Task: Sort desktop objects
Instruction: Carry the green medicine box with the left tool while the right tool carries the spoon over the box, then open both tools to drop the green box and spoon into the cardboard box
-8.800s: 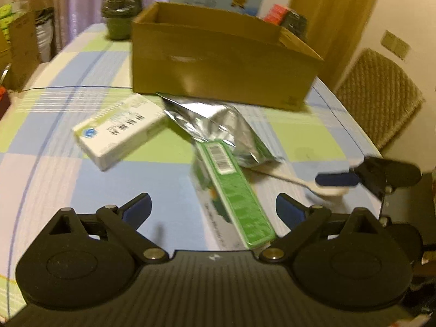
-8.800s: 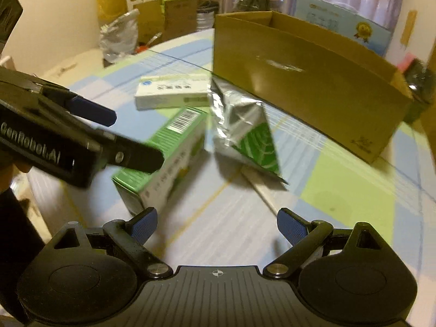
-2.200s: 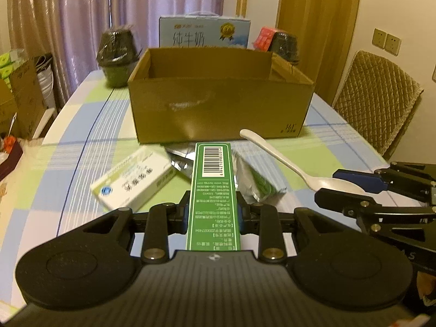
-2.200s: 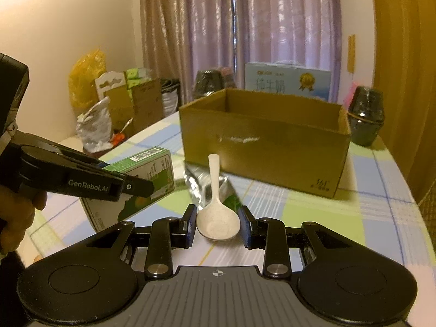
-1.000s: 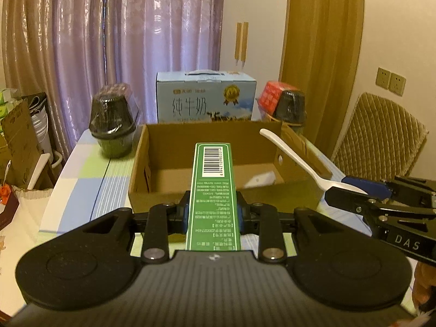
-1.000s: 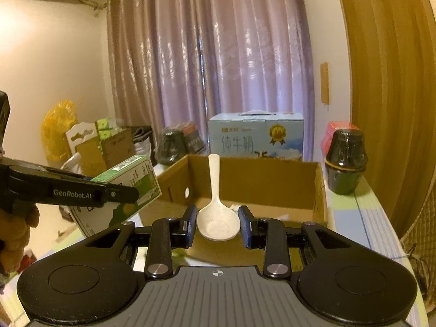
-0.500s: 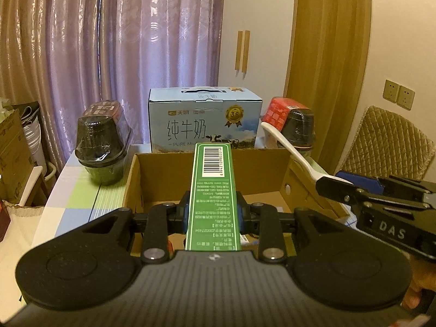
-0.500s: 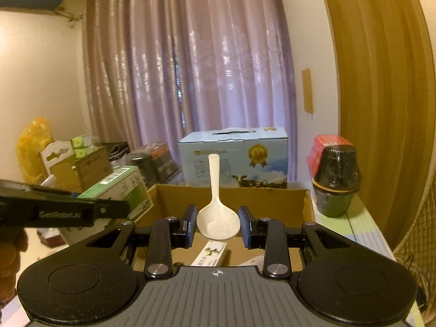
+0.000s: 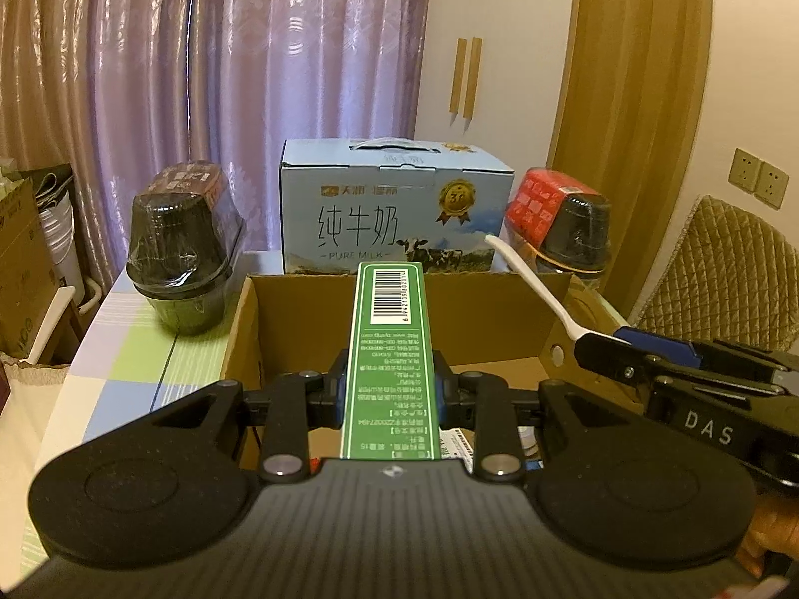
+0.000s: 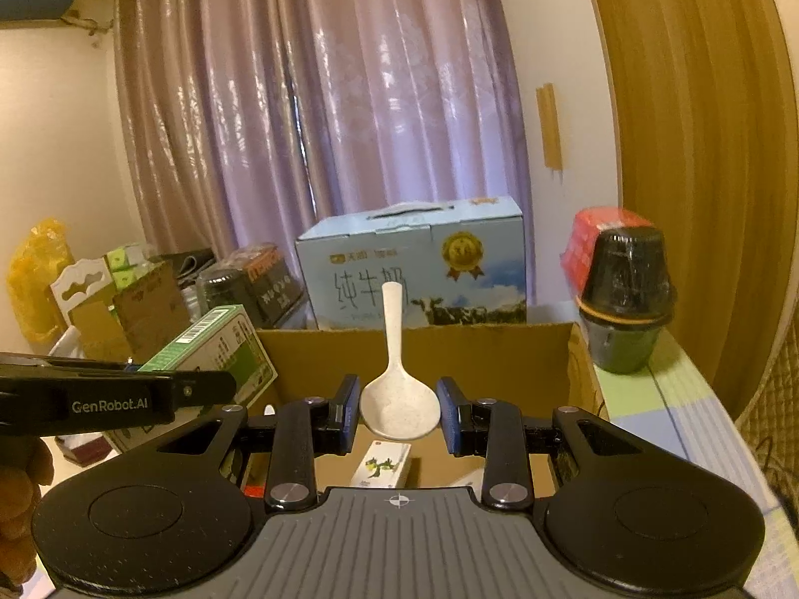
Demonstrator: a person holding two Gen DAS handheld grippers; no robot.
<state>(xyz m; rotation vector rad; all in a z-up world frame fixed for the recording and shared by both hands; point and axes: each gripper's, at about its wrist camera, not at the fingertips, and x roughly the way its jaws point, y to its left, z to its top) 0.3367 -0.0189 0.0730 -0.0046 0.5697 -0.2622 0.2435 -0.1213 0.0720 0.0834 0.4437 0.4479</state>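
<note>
My left gripper [image 9: 389, 394] is shut on a long green box [image 9: 390, 344] with a barcode, held level over the open cardboard carton [image 9: 299, 329]. In the right wrist view the same green box [image 10: 219, 349] and the left gripper [image 10: 150, 394] hang above the carton's left wall. My right gripper [image 10: 399, 412] is shut on the bowl of a white plastic spoon [image 10: 399, 399], whose handle points forward over the carton [image 10: 499, 359]. From the left wrist the spoon [image 9: 534, 284] and right gripper [image 9: 644, 349] show above the carton's right side. A small white box [image 10: 382, 464] lies inside.
Behind the carton stands a blue milk case [image 9: 394, 209]. A wrapped black bowl stack [image 9: 180, 254] sits at its left, another [image 9: 574, 229] with a red lid at its right. A quilted chair [image 9: 724, 269] is at the far right. Boxes and bags [image 10: 125, 299] crowd the left.
Both grippers have lifted their loads off the table and carried them forward over the carton's opening. In the last half second they crept a little closer; both grips are unchanged.
</note>
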